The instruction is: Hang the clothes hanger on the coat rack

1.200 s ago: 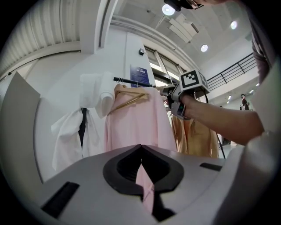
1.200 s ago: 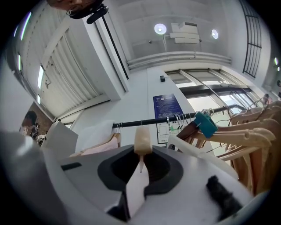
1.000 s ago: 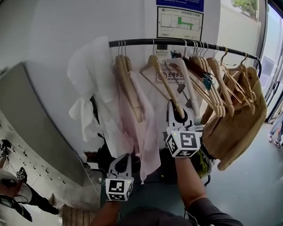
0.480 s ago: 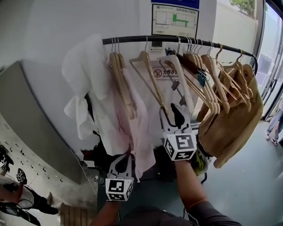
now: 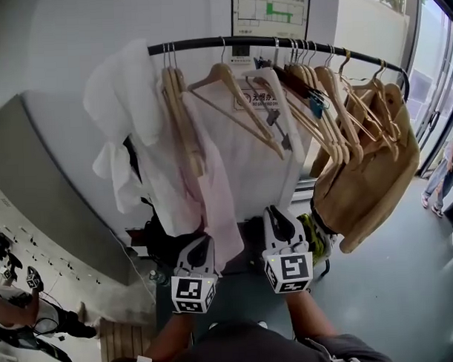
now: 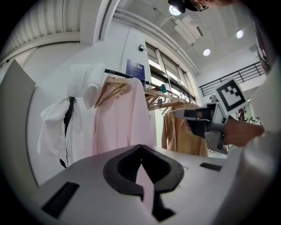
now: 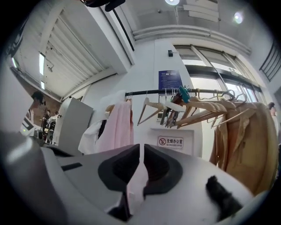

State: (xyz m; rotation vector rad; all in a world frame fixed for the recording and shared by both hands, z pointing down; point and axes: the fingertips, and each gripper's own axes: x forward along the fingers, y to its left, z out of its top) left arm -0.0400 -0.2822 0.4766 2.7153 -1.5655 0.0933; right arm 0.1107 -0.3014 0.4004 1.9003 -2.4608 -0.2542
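A bare wooden hanger (image 5: 221,68) hangs by its hook on the black rail (image 5: 207,43) of the coat rack, between a pink shirt (image 5: 212,192) and a row of several other wooden hangers (image 5: 320,91). My right gripper (image 5: 276,214) is well below it and apart from it. Its jaws are closing, almost together, with nothing between them. In the right gripper view, the right gripper (image 7: 142,147) points level at the hanger (image 7: 149,105) and rail (image 7: 153,92). My left gripper (image 5: 200,246) is shut and empty, low beside the pink shirt (image 6: 118,118).
A white garment (image 5: 124,106) hangs at the rail's left end and a tan coat (image 5: 368,186) at its right. A grey cabinet (image 5: 56,182) stands to the left. A person (image 5: 443,178) stands at the far right by the glass doors.
My right gripper was shut on the hanger's arm up at the rack; it let go and dropped down. The hanger stays on the rail. The left gripper shifted slightly.
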